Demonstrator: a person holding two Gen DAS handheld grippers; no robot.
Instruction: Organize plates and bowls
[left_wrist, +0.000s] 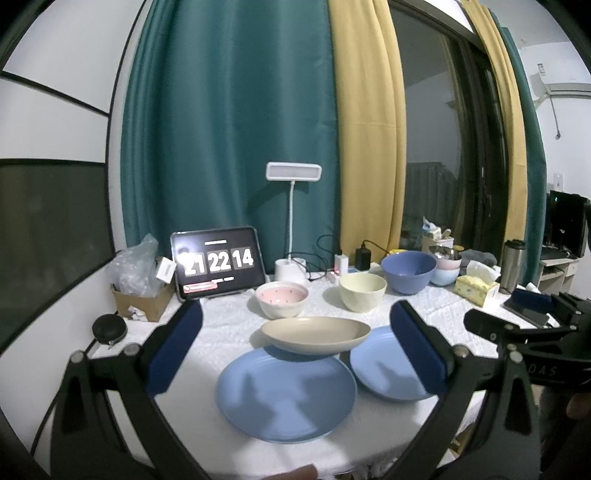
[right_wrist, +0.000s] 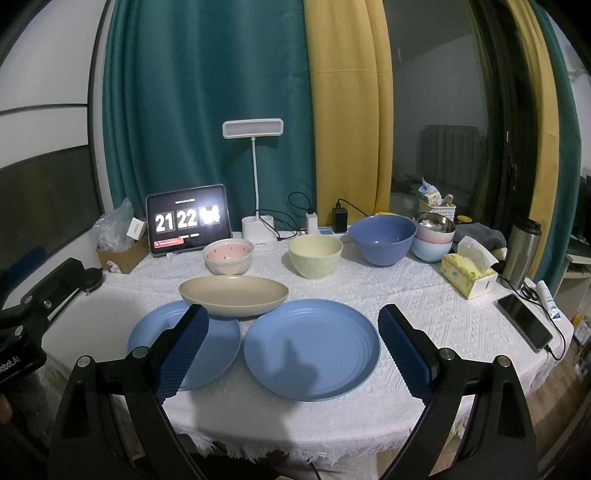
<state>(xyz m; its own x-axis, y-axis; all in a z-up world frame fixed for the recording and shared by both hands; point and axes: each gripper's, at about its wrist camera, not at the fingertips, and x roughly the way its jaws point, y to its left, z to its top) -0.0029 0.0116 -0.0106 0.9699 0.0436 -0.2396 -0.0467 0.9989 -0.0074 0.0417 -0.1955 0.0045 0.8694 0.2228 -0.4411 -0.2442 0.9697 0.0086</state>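
Two blue plates (right_wrist: 310, 350) (right_wrist: 221, 350) lie side by side at the front of the white-clothed table (right_wrist: 406, 291). A beige shallow plate (right_wrist: 232, 295) rests tilted across their far rims. Behind stand a pink bowl (right_wrist: 229, 256), a cream bowl (right_wrist: 316, 256), a large blue bowl (right_wrist: 382, 240) and a stack of bowls (right_wrist: 434, 240) topped by a steel one. My right gripper (right_wrist: 291, 312) hovers open above the right blue plate. Over the left blue plate (left_wrist: 284, 398), my left gripper (left_wrist: 296, 310) is also open, with the beige plate (left_wrist: 314, 334) just beyond its fingertips. Neither holds anything.
At the back stand a tablet clock (right_wrist: 188, 223), a white desk lamp (right_wrist: 255, 232), chargers with cables and a cardboard box (right_wrist: 122, 253). A tissue box (right_wrist: 467, 275), a steel flask (right_wrist: 522, 247) and a phone (right_wrist: 524, 326) occupy the right side.
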